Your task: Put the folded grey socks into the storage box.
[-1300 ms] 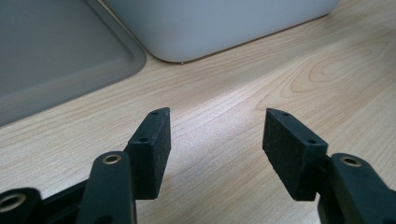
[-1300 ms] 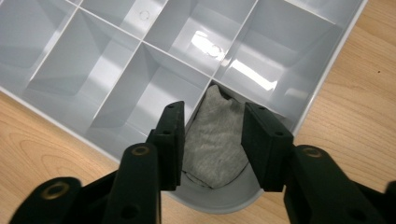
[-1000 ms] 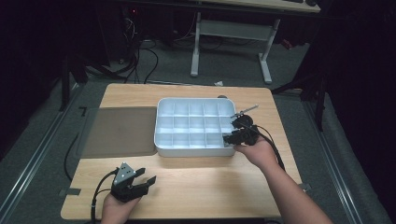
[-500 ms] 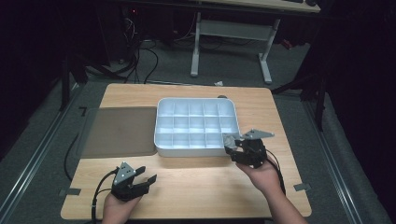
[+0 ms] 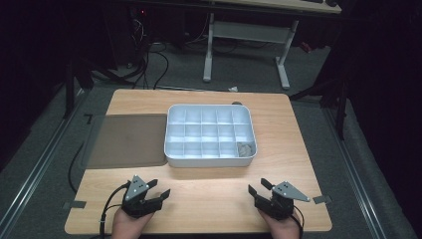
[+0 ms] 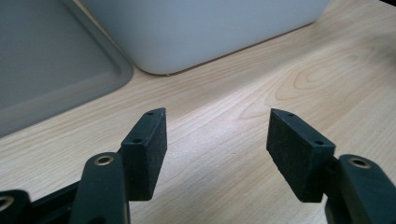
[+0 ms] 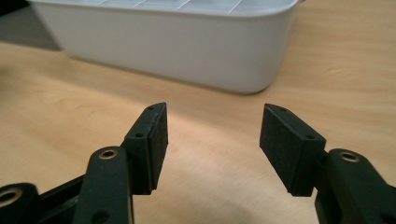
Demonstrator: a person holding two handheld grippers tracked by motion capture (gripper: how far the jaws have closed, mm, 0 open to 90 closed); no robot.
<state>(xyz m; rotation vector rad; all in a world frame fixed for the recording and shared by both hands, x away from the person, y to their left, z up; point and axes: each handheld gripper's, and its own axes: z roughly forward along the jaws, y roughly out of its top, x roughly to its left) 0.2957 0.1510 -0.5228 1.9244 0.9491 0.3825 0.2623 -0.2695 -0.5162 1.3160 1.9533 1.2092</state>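
A white compartment tray [image 5: 209, 161] stands mid-table, and a small grey item [image 5: 244, 148] lies in its front right compartment. My left gripper [image 5: 159, 187] rests near the table's front left edge, open, with bare wood between its pads [image 6: 217, 126]. My right gripper [image 5: 259, 186] sits low at the front right, well short of the tray. Its jaws have just been opening and stand wide with nothing between them [image 7: 214, 119]. The tray's white wall [image 7: 187, 46] rises ahead of the right jaws, and its corner [image 6: 201, 32] shows ahead of the left jaws.
A flat grey lid [image 5: 127, 142] lies left of the tray, touching its side; its rim [image 6: 46, 60] shows in the left gripper view. Light wooden table [image 5: 209, 199] spreads between both hands. A desk frame and cables stand on the dark floor beyond.
The right hand has drawn back from the tray's front right corner to the table's near edge and sunk lower. The left hand has stayed put.
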